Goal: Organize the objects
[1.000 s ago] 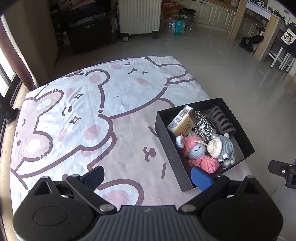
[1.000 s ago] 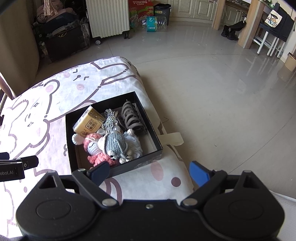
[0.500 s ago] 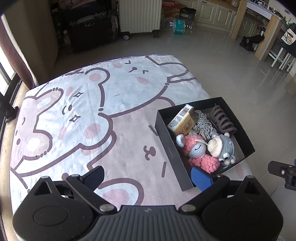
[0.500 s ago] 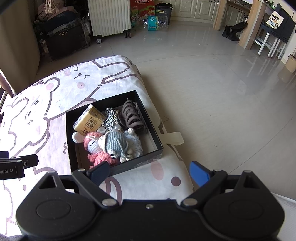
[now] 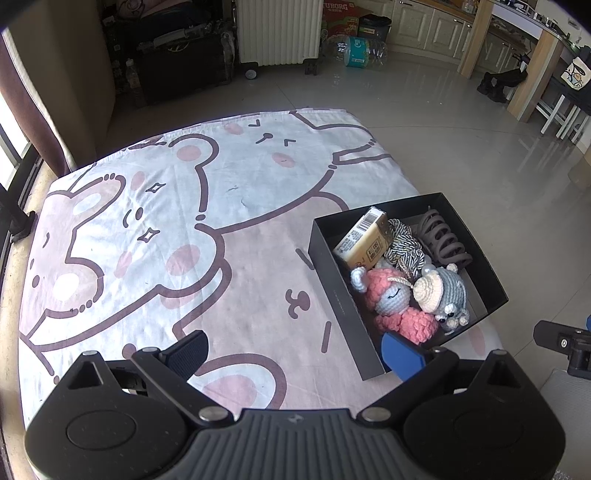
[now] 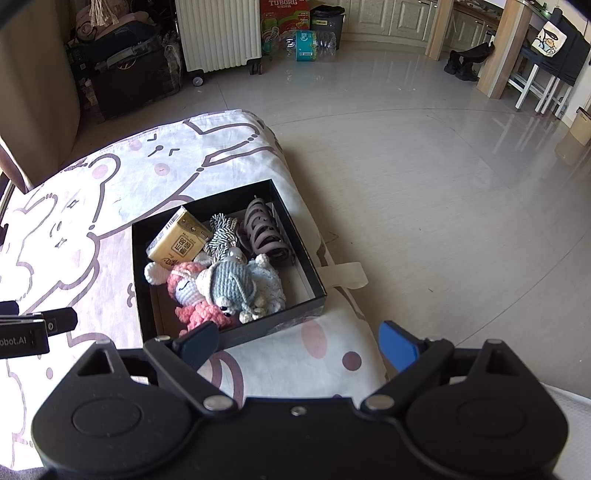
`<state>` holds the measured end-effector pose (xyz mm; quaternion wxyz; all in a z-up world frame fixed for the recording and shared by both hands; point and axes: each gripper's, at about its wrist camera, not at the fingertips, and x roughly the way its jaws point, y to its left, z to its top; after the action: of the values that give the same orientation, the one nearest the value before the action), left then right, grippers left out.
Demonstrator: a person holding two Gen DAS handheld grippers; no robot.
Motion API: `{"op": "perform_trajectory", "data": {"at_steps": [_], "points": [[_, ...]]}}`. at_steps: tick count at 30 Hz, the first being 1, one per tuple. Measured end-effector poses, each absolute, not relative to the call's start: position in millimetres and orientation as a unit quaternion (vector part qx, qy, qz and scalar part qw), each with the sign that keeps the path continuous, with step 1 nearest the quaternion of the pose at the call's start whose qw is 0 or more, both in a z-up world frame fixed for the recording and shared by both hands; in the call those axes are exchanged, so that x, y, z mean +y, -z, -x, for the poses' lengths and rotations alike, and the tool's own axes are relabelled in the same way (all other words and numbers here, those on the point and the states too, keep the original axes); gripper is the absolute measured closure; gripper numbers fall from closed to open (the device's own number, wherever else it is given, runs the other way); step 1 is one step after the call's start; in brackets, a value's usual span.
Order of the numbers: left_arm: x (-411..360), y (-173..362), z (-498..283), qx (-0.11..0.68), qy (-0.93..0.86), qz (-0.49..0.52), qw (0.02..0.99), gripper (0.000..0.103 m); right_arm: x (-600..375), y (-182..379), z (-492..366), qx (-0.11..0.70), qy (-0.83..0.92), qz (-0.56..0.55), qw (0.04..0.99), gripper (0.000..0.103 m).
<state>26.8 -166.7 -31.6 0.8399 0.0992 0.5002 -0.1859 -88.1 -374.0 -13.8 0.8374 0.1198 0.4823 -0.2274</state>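
Nothing moved | black box (image 6: 306, 275) at sheet (image 5: 155, 229) edge | both grippers' fingers spread, empty

My left gripper (image 5: 293, 350) hangs above the near part of the printed cloth (image 5: 155, 229), its jaws set wide with nothing between them. The box (image 5: 334, 291) sits on the cloth's right edge. In it, the carton (image 5: 364, 240) lies at the far left, the cord bundle (image 5: 402, 243) beside it, the hair claw (image 5: 441, 240) far right. Two crocheted dolls (image 5: 395, 299) fill the near half, touching. My right gripper (image 6: 299, 341) hangs before the box, jaws wide. The radiator (image 5: 280, 29) stands on the floor behind.
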Motion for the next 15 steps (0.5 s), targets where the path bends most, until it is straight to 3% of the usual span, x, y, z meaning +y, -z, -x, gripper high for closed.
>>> {"op": "perform_trajectory", "data": {"at_steps": [15], "points": [[-167.5,32.3,-26.9,0.502,0.187,-0.099,0.839,0.003,-374.1,13.7,88.1,0.483,0.228,-0.120,0.837,0.008]]}}
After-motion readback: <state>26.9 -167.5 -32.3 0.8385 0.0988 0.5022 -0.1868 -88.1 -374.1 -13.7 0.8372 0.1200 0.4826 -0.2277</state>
